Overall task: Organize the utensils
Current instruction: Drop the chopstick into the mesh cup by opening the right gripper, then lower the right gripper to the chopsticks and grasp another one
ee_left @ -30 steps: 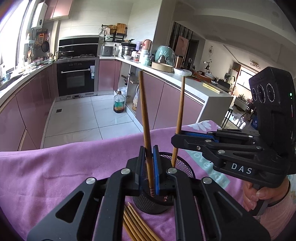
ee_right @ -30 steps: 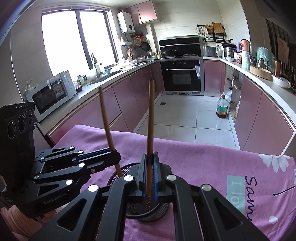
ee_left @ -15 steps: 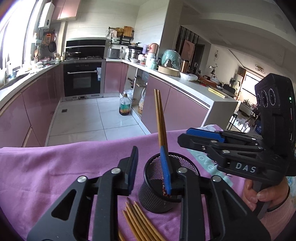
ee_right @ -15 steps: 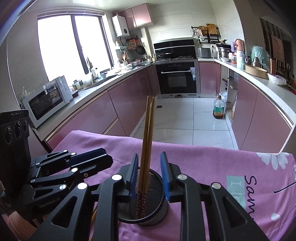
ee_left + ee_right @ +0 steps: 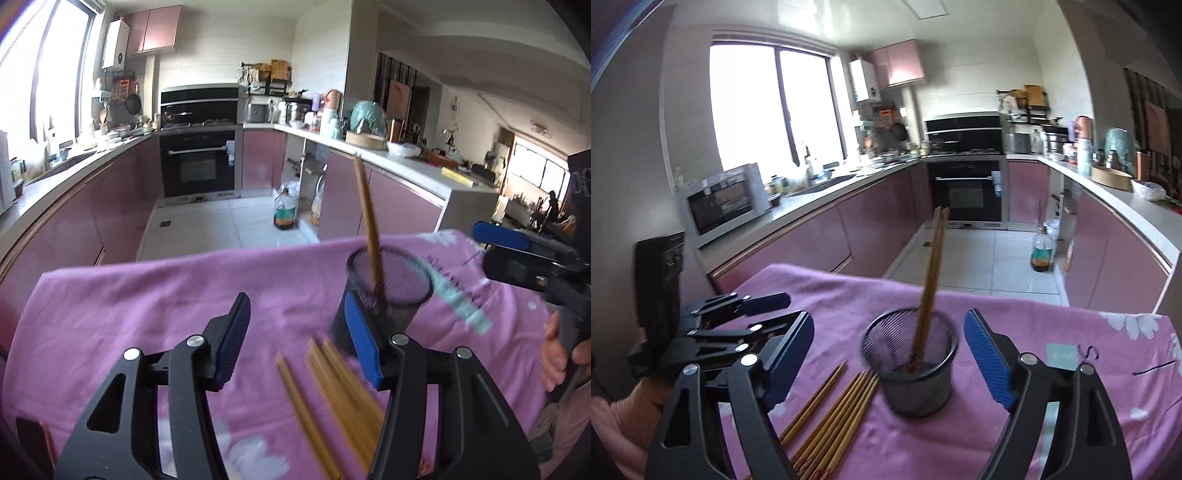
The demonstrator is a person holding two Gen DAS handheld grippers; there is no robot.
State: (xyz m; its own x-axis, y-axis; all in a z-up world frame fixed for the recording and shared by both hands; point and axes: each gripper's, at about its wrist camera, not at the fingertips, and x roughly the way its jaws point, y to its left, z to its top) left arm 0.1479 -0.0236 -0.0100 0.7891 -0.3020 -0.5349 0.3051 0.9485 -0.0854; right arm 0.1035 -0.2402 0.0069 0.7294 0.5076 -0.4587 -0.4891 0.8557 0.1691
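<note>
Two chopsticks (image 5: 931, 288) now stand loose together in the black mesh cup (image 5: 916, 384) on the pink-clothed bench (image 5: 1052, 325), where a second ago each was pinched in its own gripper above the cup. The left gripper (image 5: 299, 339) and right gripper (image 5: 890, 365) have both let go and drawn back; their jaws are opening, the left with nothing between them, the right's either side of the cup without touching it. That pair is stowed, I judge; the loose chopsticks (image 5: 834, 417) lying beside the cup remain to be picked up.
</note>
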